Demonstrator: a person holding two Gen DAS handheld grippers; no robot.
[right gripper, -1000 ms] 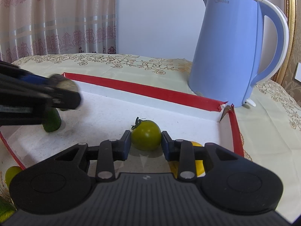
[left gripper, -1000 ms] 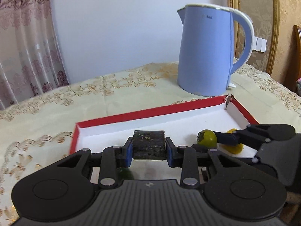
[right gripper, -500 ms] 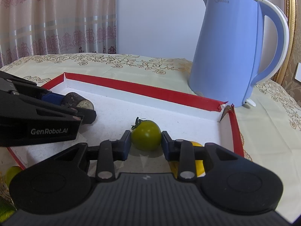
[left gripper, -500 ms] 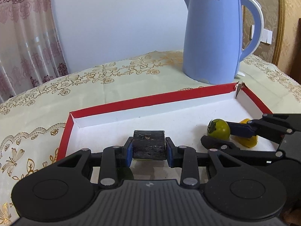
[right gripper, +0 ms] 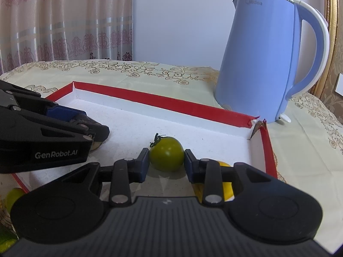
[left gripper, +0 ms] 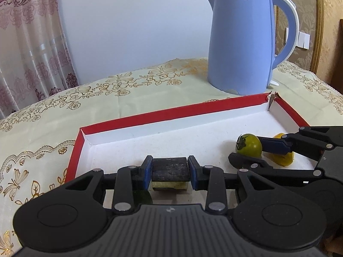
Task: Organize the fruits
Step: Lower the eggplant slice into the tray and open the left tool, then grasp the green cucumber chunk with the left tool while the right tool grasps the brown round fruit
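Both grippers are loaded and both are over the tray (left gripper: 184,115), the shallow red-edged box with the white floor that fills the middle of each view. In the left wrist view the left gripper (left gripper: 170,171) has its blue pads clamped on a dark, stubby chunk of fruit (left gripper: 170,169), black-skinned on top with a pale cut face below, held low in the frame just above the tray floor near the tray's left end; a grip across its flat sides looks like the sensible way to stop it rolling. Over to the right wrist view: the right gripper (right gripper: 166,160) is closed on a green tomato (right gripper: 166,156), stalk pointing up-left, pads on its widest part, and the tomato seems to sit on or barely off the floor. Just behind that gripper, lower right, a yellow fruit (right gripper: 225,187) already lies in the tray, so this corner looks like the collecting spot for round fruit. Another greenish fruit (right gripper: 14,194) waits outside the tray at the lower left edge. The blue kettle (right gripper: 268,64) stands beyond the far rim, well clear. My read: both pieces are about to be set down.
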